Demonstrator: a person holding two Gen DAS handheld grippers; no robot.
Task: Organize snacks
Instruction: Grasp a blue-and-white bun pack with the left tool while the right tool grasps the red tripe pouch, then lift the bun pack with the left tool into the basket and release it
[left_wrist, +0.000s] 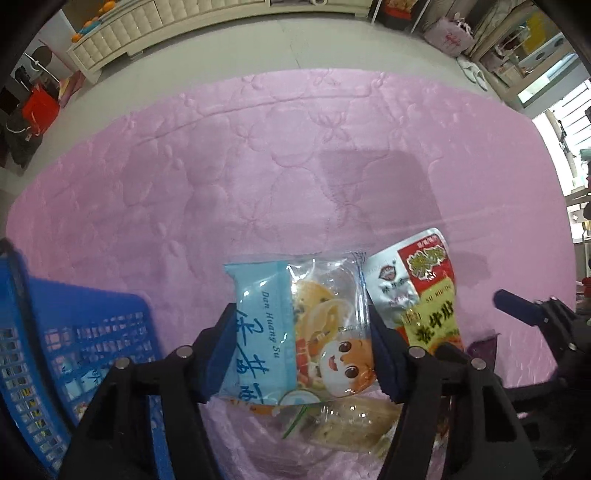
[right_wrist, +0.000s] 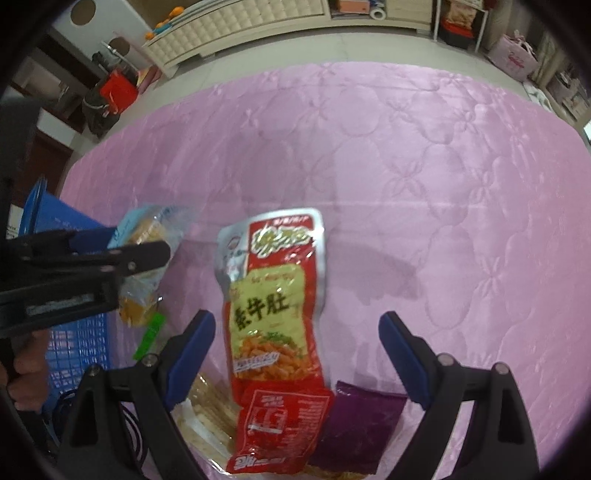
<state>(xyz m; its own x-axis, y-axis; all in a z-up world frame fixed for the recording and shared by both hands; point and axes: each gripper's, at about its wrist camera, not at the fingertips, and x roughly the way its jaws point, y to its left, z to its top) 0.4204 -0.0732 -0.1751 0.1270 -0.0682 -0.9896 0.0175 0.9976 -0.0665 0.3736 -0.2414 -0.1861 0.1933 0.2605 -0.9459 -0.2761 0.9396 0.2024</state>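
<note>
A light-blue and clear pastry packet (left_wrist: 295, 325) lies on the pink quilt (left_wrist: 258, 177), and my left gripper (left_wrist: 301, 332) points down with both blue pads pressed on its side edges. The same packet (right_wrist: 147, 236) shows crumpled between those fingers in the right wrist view. Beside it lies a red, silver and yellow snack pouch (right_wrist: 273, 295), also seen in the left wrist view (left_wrist: 421, 295). My right gripper (right_wrist: 297, 325) hovers open over this pouch, with the pads well clear of its sides.
A blue mesh basket (left_wrist: 92, 332) stands at the left, holding some packets. Near me lie a red packet (right_wrist: 280, 424), a purple packet (right_wrist: 358, 424) and a clear cracker pack (right_wrist: 207, 406). A hand (right_wrist: 26, 380) grips the left tool. Cabinets and bags stand on the floor beyond.
</note>
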